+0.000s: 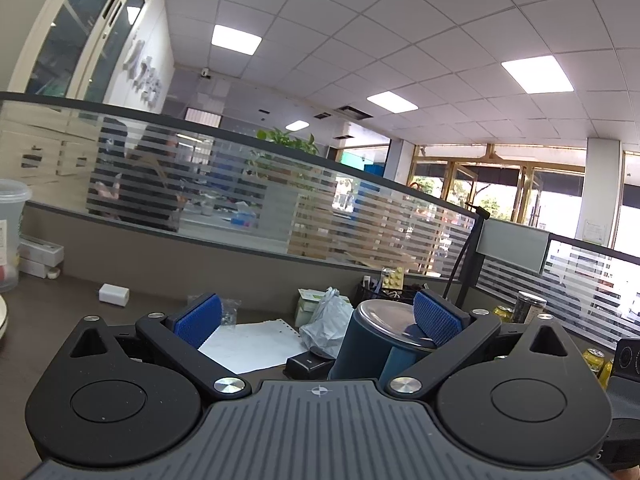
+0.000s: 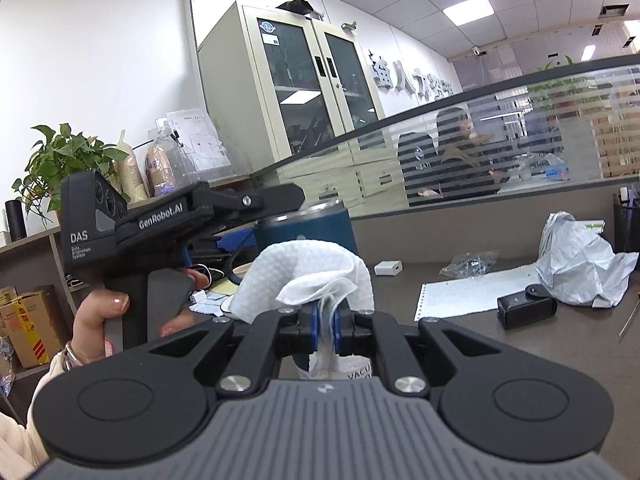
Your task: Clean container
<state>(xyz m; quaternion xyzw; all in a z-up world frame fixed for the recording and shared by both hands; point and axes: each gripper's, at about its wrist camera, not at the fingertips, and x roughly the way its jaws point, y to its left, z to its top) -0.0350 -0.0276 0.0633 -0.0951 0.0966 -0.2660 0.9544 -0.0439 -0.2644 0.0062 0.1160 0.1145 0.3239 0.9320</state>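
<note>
A: From the left wrist, the left tool (image 1: 318, 320) stands released, pads wide; the blue container (image 1: 372, 340) sits on the table (image 1: 160, 312), its clear lid touching the right-side pad

B: The right wrist alone shows the right tool (image 2: 325, 324) clenched on a white cloth (image 2: 308, 276), just before that container (image 2: 308, 228); a hand (image 2: 108, 320) grips the left tool's handle there

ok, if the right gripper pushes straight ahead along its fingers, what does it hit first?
Probably the dark blue container, directly beyond the white wipe that the right gripper pinches. The wipe would touch it before the fingers. The left gripper is at that container too, slightly left. Depth is unclear.
</note>
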